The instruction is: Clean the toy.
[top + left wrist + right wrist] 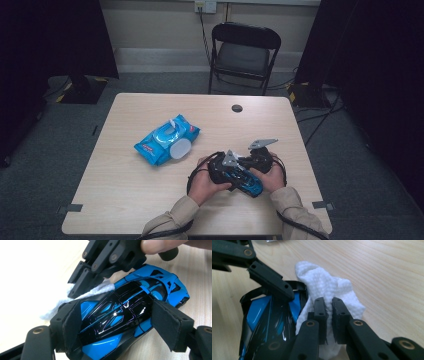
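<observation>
Two things matter on the table [125, 200]: at the left a blue wipe pack [166, 139] with its round white lid flipped open, and nearer the person a toy car [125, 312].

The left gripper [122, 322] holds the car across its body, one padded jaw pressing on each side, and the car rests on the table close to the person's edge. The car is hard plastic, glossy blue with black panels, low and pointed, and it reflects the light.

The right gripper [328, 321] has its jaws nearly together, pinching a white wipe [329, 290]. The wipe is soft, with a woven, bumpy texture, and it is crumpled against the end of the car.

I judge the step in hand is wiping the car. The next move calls for dragging the wipe along the shiny shell while the left grip keeps the car steady, because smooth plastic can slip between the pads.
</observation>
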A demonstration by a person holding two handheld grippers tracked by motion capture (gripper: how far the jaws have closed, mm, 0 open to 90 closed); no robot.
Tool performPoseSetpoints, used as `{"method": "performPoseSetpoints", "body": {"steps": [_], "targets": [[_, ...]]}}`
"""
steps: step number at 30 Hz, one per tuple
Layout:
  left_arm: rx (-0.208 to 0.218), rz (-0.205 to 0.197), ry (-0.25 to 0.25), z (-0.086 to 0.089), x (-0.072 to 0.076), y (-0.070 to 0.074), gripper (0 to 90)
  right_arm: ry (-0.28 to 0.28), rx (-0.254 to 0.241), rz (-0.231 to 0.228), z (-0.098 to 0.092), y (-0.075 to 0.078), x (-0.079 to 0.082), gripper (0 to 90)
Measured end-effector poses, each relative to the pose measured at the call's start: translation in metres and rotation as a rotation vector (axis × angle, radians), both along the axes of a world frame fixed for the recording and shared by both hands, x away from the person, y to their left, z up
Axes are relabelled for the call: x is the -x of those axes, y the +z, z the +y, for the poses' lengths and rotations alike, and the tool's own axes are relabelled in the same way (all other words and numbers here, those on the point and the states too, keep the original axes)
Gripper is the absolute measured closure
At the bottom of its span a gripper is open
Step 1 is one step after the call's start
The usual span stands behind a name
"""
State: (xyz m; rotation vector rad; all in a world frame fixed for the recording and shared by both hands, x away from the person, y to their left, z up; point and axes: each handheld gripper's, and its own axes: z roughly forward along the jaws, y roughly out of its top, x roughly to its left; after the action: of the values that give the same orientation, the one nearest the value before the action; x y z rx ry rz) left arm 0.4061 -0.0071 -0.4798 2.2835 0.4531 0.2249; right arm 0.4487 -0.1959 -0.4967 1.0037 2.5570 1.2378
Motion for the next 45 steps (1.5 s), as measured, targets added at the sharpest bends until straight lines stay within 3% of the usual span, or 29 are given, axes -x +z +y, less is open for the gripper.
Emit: {"method": "performPoseSetpoints", "body": {"steps": [20, 32, 45], "targets": [[-0.002, 0.003, 0.002, -0.001, 0.000, 0.000, 24.7, 0.016, -0.005, -0.026, -0.039, -0.001, 0.025, 83.4], [-0.010, 0.000, 0.003, -0.001, 0.000, 0.001, 24.7, -0.009, -0.017, -0.033, -0.061, -0.001, 0.040, 83.4], [-0.009, -0.001, 0.004, -0.001, 0.000, 0.001, 24.7, -0.019, 0.004, -0.033, -0.082, 0.000, 0.061, 83.4]]}}
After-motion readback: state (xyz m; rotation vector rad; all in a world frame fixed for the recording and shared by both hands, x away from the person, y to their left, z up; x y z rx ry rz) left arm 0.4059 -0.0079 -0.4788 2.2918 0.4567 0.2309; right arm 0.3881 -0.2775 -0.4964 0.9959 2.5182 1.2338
